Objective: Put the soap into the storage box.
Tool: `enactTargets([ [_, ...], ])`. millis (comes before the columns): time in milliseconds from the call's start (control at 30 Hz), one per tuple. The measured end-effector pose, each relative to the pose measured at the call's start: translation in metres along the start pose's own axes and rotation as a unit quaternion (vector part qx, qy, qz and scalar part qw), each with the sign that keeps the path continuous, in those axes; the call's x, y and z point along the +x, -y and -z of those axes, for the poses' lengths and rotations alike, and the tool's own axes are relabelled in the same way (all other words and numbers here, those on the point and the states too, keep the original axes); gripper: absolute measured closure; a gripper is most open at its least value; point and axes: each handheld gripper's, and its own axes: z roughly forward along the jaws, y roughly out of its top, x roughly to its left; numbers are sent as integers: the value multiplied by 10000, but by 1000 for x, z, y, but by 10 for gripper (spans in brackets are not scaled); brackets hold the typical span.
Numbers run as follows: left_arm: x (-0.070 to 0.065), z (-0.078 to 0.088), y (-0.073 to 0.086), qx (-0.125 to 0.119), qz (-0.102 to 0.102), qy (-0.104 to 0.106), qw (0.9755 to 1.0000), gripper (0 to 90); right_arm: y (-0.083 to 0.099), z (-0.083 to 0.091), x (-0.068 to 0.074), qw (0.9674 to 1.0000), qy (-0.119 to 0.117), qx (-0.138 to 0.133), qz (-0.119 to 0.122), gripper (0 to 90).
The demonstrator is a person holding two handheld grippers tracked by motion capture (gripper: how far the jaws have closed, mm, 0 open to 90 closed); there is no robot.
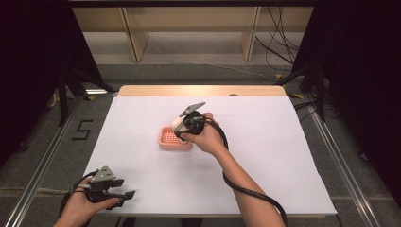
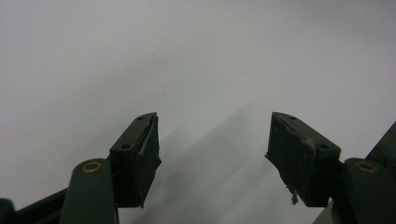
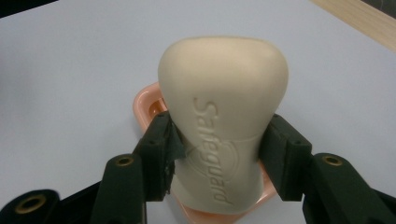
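The white-covered rectangular table (image 1: 265,156) carried a pink slotted plastic soap dish (image 1: 168,138) at centre. The right gripper (image 3: 217,154) clamped a cream moulded soap bar (image 3: 224,107) just above the dish; seating or removal apparently remained. The left gripper (image 2: 212,154) idled, jaws wide apart, empty

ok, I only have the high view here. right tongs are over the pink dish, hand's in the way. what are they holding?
Observer: A cream soap bar, clamped between both jaws of the right tongs.
Operator: any marking on it?
Observer: "Safeguard" is embossed along its face.
Operator: is it down in the dish yet?
Observer: The pink dish sits under the bar; I cannot tell whether they touch.
Operator: and the left tongs, anything in them?
Observer: No. The left tongs are open over bare white table.
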Motion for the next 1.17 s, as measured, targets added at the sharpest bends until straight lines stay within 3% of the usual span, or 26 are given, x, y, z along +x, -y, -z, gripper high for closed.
enactTargets([
  [133, 0, -1, 0, -5, 3, 6, 10000, 336, 1, -6, -2, 9999, 31, -113, 95, 501],
  [267, 0, -1, 0, 3, -2, -2, 10000, 336, 0, -8, -3, 9998, -62, -25, 193, 500],
  [333, 0, 0, 0, -7, 15, 12, 10000, 336, 0, -9, -2, 9999, -6, 24, 162, 500],
  [567, 0, 0, 0, -13, 25, 24, 10000, 336, 0, -18, -3, 9992, 44, 6, 398, 499],
  [600, 0, 0, 0, -5, 14, 11, 10000, 336, -1, -18, -3, 9993, -25, 158, 336, 499],
  [667, 0, 0, 0, -4, -6, -3, 10000, 336, -1, -20, -2, 9993, 1, 157, 326, 498],
  [733, 0, 1, 0, 3, 4, 30, 10000, 336, -1, -23, -4, 9988, 13, 81, 480, 486],
  [767, 0, 1, 0, 18, -1, 35, 10000, 336, -1, -22, -2, 9995, 17, 78, 312, 479],
  [800, 0, 1, 0, 9, 3, 57, 10000, 336, -2, -21, -1, 9997, 32, 106, 198, 473],
  [967, 1, 1, 0, 23, -74, -15, 10000, 336, -2, -13, -1, 9994, -5, -110, 322, 439],
  [1033, 1, 3, 0, -14, -75, 61, 10000, 336, 4, 2, 2, 9995, 122, -159, 224, 438],
  [1167, 1, 3, 0, -28, -69, 45, 10000, 336, 22, 35, 4, 9995, 96, -170, 260, 457],
])
